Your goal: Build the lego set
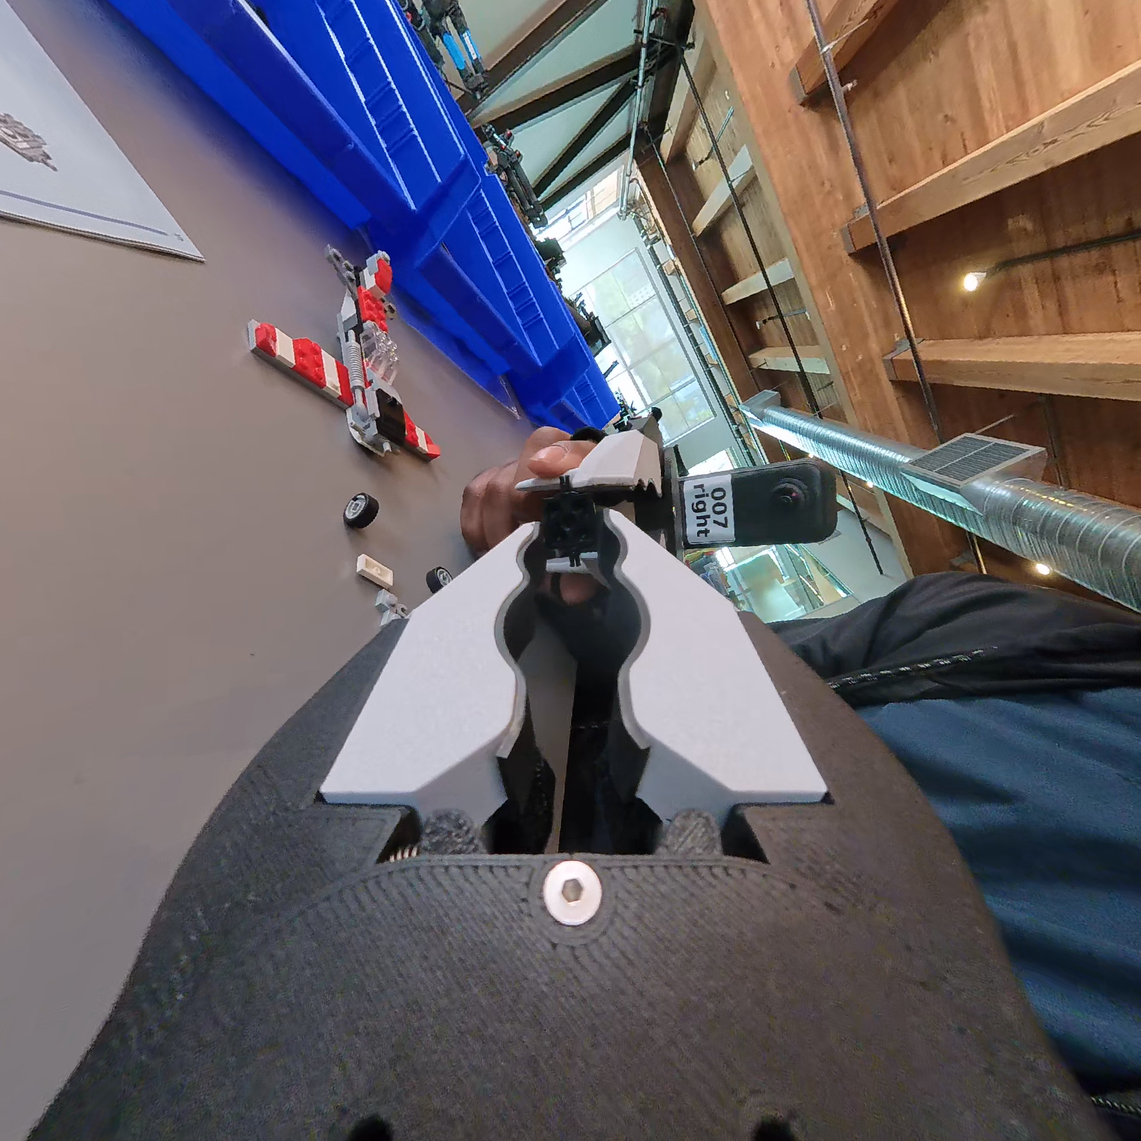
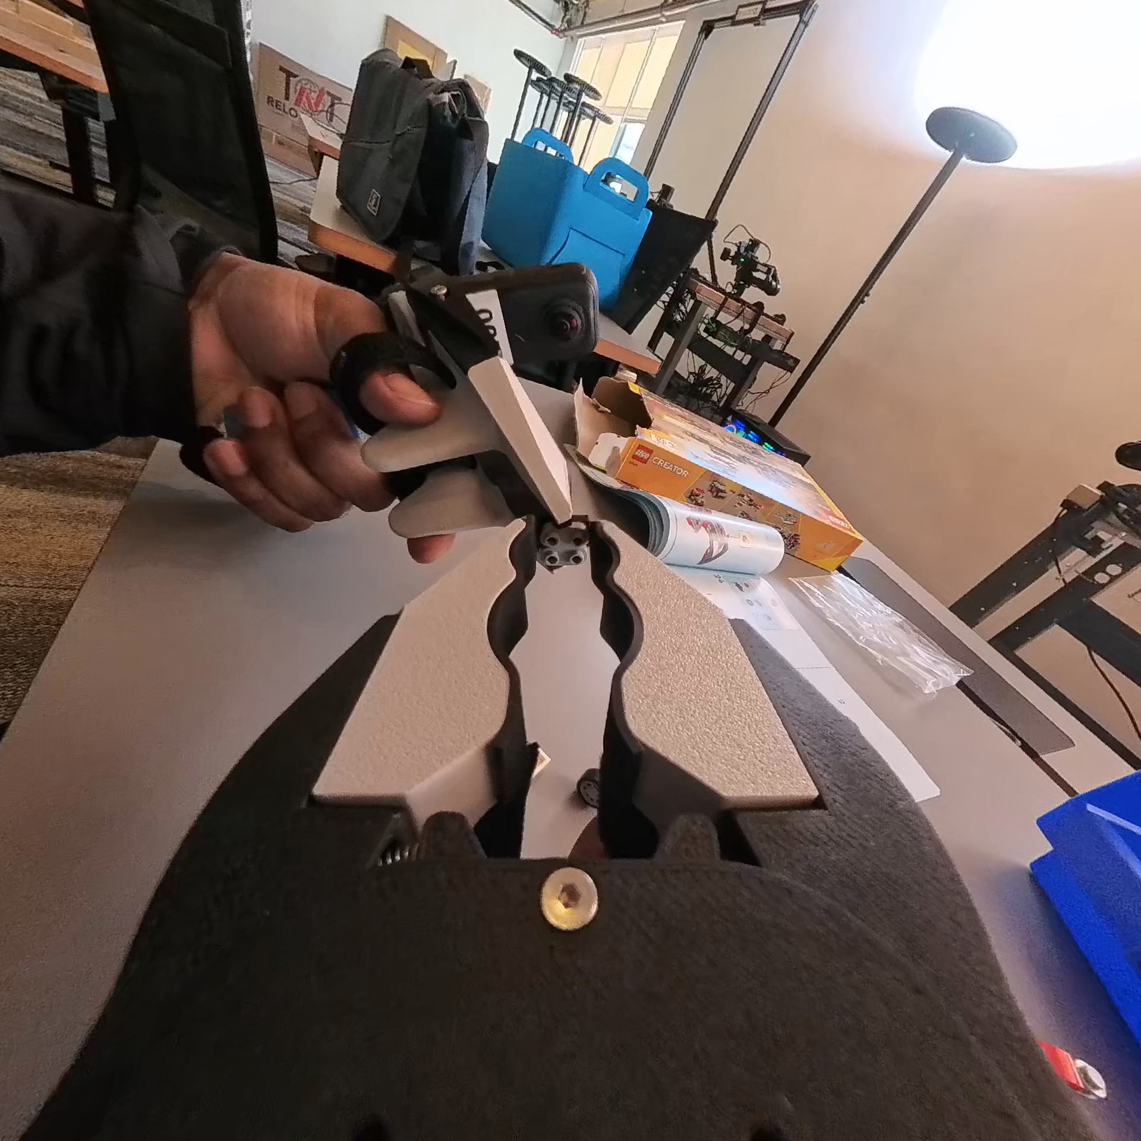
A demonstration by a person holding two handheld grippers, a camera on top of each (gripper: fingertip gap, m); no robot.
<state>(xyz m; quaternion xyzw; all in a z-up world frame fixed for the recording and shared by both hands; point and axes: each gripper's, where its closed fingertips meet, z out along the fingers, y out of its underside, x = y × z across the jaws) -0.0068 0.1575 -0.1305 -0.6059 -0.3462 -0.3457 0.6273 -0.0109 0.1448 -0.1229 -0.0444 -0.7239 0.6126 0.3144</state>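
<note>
We held the two grippers tip to tip above the grey table, meeting almost at right angles. Our left gripper (image 1: 571, 543) was clamped on a small black lego piece (image 1: 565, 525), and our right gripper (image 2: 560, 546) pinched a small grey studded lego block (image 2: 562, 549), the two pieces touching or just short of it (we could not tell which). The half-built red-and-white striped lego plane (image 1: 358, 370) lay well apart, near the blue plastic bins (image 1: 432, 185) along the far edge.
</note>
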